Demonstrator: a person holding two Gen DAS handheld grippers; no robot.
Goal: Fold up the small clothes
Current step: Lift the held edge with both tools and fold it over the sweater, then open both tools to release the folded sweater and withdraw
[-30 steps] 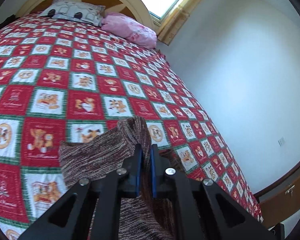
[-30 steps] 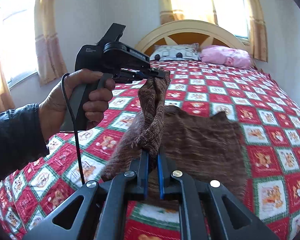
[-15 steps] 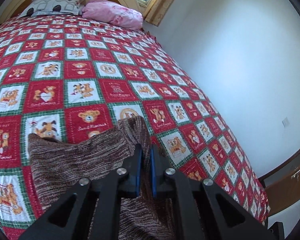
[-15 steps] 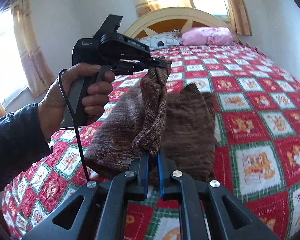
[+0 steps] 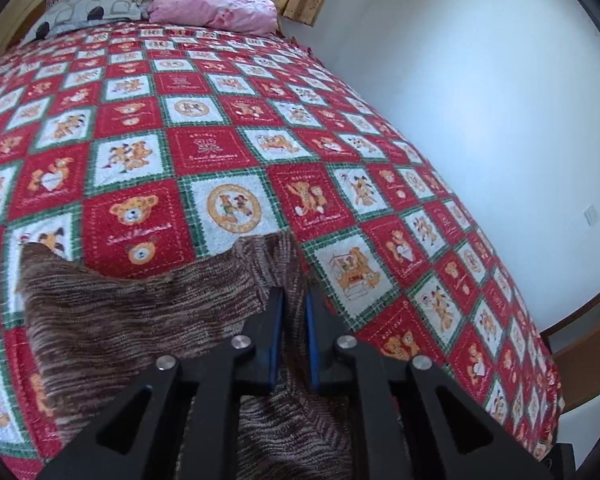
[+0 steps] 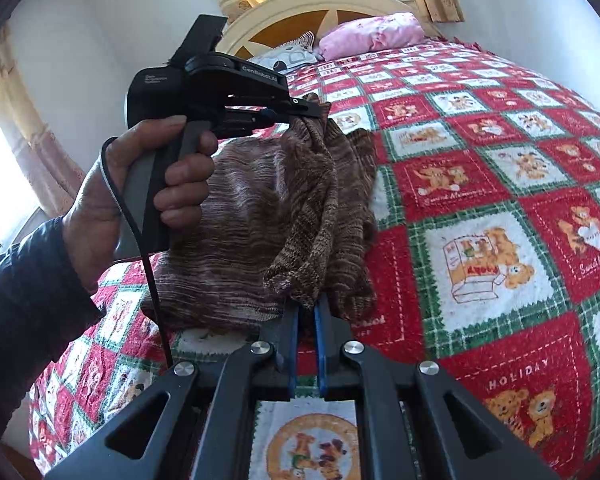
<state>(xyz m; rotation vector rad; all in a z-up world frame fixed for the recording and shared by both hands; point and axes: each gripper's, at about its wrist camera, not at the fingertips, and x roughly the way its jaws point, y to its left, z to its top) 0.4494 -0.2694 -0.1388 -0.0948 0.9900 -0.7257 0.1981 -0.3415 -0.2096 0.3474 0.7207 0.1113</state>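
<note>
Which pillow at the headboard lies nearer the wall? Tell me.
The pink pillow. It lies at the wall-side corner of the bed, under the window, while the grey patterned pillow lies beside it, further from the wall.

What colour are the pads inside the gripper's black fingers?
Blue pads, seen best in the left wrist view.

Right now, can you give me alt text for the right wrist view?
Right gripper pinches a brown knitted garment, folded over a red teddy-bear patchwork bedspread. Left hand holds the left gripper, clasping its far corner.
</note>
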